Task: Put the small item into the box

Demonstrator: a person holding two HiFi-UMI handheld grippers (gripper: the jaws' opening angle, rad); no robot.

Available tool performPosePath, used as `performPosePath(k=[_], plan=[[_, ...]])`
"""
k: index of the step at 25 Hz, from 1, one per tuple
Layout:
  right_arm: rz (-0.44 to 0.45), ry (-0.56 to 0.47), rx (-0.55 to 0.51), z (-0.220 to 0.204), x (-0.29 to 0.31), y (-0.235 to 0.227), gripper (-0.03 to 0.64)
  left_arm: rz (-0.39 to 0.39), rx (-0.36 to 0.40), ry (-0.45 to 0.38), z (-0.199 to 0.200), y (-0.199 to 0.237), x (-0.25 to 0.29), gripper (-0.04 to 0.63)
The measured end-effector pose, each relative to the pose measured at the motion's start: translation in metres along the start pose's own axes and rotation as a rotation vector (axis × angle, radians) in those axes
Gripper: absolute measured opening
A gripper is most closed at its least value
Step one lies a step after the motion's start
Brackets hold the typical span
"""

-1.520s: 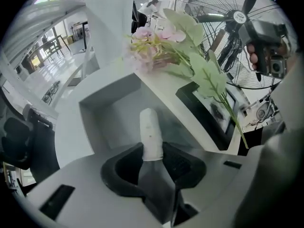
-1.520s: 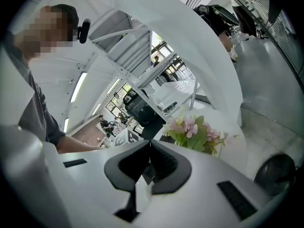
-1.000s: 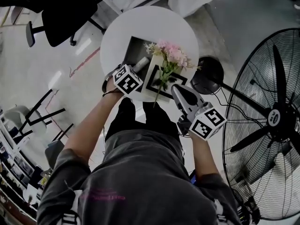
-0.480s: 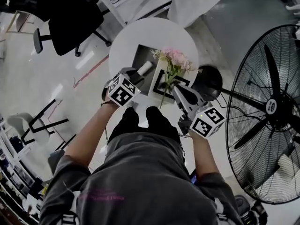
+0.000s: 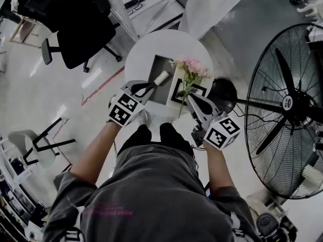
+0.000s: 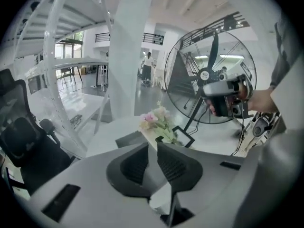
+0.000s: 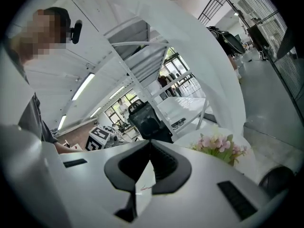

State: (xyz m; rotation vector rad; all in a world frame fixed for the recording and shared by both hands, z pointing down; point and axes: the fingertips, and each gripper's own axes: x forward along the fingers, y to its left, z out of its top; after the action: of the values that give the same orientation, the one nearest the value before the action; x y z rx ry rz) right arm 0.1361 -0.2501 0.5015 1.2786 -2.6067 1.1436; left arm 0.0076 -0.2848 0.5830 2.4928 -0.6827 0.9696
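Left fingers closing to a narrow gap beside the white cylinder; right fingers shut and empty.

In the left gripper view, the left gripper (image 6: 152, 148) shows its dark, ribbed fingers (image 6: 172, 164) closing, a slim gap remaining and no object between them. In the right gripper view, the tips of the right gripper (image 7: 150, 146) meet, with only a pale surface visible below them. The head view alone shows the white cylinder (image 5: 161, 78): it lies tilted in the flat dark grey box (image 5: 157, 64) near the centre of the round white table (image 5: 151, 44), its lower end just beside the left gripper (image 5: 146, 87) at 7 o'clock. The pink flowers (image 5: 192, 67) stand at the table's 3 o'clock, and the right gripper (image 5: 191, 97) hovers near them at 5 o'clock. The left gripper view adds the wire-caged fan (image 6: 209, 75) beyond the flowers.
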Motion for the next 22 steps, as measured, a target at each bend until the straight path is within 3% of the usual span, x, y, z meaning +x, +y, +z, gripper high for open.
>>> performPosePath(k=[9,22], plan=[[-0.045,-0.057,-0.028,0.0,-0.009,0.032,0.021,-0.055,-0.041,-0.191,0.031,-0.008,-0.07,0.031],[-0.075,-0.117,-0.11,0.013,-0.006,0.068,0.021,-0.159,-0.023,-0.348,0.058,-0.017,-0.127,0.015]])
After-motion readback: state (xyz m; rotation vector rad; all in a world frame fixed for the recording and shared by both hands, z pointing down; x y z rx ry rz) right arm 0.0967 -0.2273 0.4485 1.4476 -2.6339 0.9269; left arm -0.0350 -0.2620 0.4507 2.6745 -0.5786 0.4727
